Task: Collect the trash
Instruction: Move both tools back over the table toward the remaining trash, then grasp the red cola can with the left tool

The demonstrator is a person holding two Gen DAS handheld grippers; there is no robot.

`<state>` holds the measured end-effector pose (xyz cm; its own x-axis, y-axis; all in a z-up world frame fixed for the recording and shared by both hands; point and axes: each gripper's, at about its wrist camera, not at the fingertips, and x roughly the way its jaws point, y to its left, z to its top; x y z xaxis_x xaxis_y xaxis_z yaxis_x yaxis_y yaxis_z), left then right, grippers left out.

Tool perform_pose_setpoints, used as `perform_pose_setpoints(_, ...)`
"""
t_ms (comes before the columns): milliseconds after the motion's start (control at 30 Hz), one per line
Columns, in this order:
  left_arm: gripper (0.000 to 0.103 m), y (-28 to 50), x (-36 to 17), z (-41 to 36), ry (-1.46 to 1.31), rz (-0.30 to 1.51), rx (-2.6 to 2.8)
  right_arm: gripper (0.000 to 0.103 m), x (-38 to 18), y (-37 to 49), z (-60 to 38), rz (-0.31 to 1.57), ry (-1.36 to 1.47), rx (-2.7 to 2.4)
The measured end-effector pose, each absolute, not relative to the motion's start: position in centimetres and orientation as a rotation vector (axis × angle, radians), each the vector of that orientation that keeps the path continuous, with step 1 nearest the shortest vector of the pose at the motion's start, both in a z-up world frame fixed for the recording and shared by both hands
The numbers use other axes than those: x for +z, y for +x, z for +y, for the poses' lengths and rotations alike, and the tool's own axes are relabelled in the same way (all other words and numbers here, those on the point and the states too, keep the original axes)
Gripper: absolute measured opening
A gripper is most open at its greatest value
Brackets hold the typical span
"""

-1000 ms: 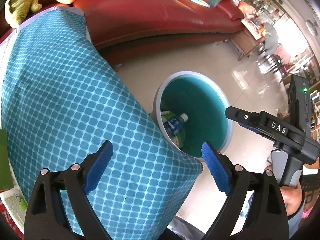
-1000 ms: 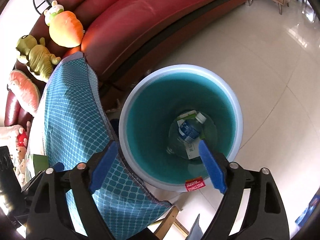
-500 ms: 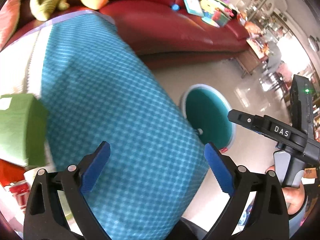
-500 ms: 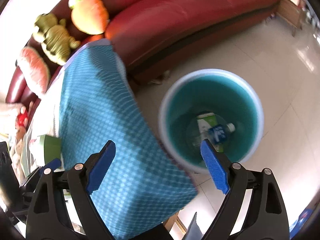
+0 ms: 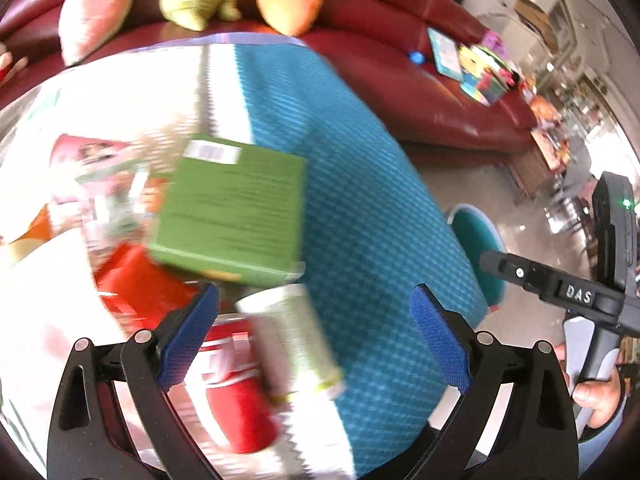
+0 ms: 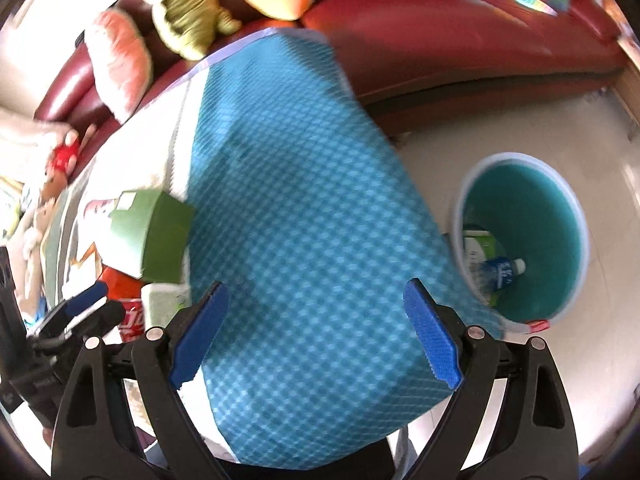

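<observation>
Surface (image 5: 120, 92) draped in a teal checked cloth (image 6: 304, 208), white part showing at left. Red sofa (image 6: 460, 40) behind, with plush toys (image 6: 184, 12) and a pink cushion (image 5: 92, 4); pale tiled floor (image 6: 608, 380) to the right. Teal bin (image 6: 576, 216) stood on the floor, right of the right gripper (image 6: 316, 332), holding a plastic bottle (image 6: 498, 274) and a carton (image 6: 478, 246). Trash on the surface, blurred: green box (image 5: 236, 208) above and between the left gripper (image 5: 316, 340) fingers, pale cup (image 5: 296, 344) lying between them, red can (image 5: 236, 396) beside the left finger (image 5: 188, 340), red packet (image 5: 140, 288) further left. Left fingers wide apart, clamped on nothing. Right fingers (image 6: 430, 332) also spread wide, empty, only cloth between them. Right gripper seen at right edge of left view, gripped by a hand (image 5: 596, 396).
</observation>
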<state>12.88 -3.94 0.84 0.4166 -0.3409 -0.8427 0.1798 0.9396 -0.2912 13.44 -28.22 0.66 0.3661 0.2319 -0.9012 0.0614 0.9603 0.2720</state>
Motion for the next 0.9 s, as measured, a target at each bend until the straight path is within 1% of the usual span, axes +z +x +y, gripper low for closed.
perform_pose_setpoints(133,0.096,12.1,0.5,-0.7,-0.180,1.103,-0.275,0.085,1.1,13.6,-25.3,1.202,0.241,0.146)
perform_pose_setpoints(333,0.095,10.1,-1.2,0.3,-0.137,1.133,-0.239,0.085,1.1,13.4,-22.9,1.212,0.235,0.177)
perform_pose_setpoints(400,0.087,9.4,-1.7,0.2,-0.121,1.144,-0.241,0.085,0.7,13.2,-22.6,1.222,0.233,0.186)
perform_pose_setpoints(533,0.082,8.9,-3.0,-0.2,-0.101,1.166,-0.237,0.085,0.2,12.6,-22.3,1.235,0.243,0.200)
perform_pose_setpoints(700,0.071,9.1,-4.9,-0.1,-0.120,1.210,-0.222,0.085,-0.4,12.0,-22.4,1.244,0.250,0.205)
perform_pose_setpoints(767,0.071,9.1,-5.2,-0.1,-0.123,1.209,-0.215,0.085,-0.6,11.8,-22.6,1.248,0.258,0.205)
perform_pose_setpoints(833,0.065,9.2,-5.5,-0.1,-0.131,1.211,-0.219,0.085,-0.8,11.5,-22.7,1.248,0.266,0.205)
perform_pose_setpoints(867,0.052,9.3,-5.5,-0.3,-0.137,1.213,-0.227,0.085,-0.8,11.5,-22.8,1.247,0.267,0.205)
perform_pose_setpoints(900,0.050,9.2,-5.6,-0.3,-0.139,1.209,-0.233,0.085,-0.8,11.5,-22.8,1.247,0.266,0.205)
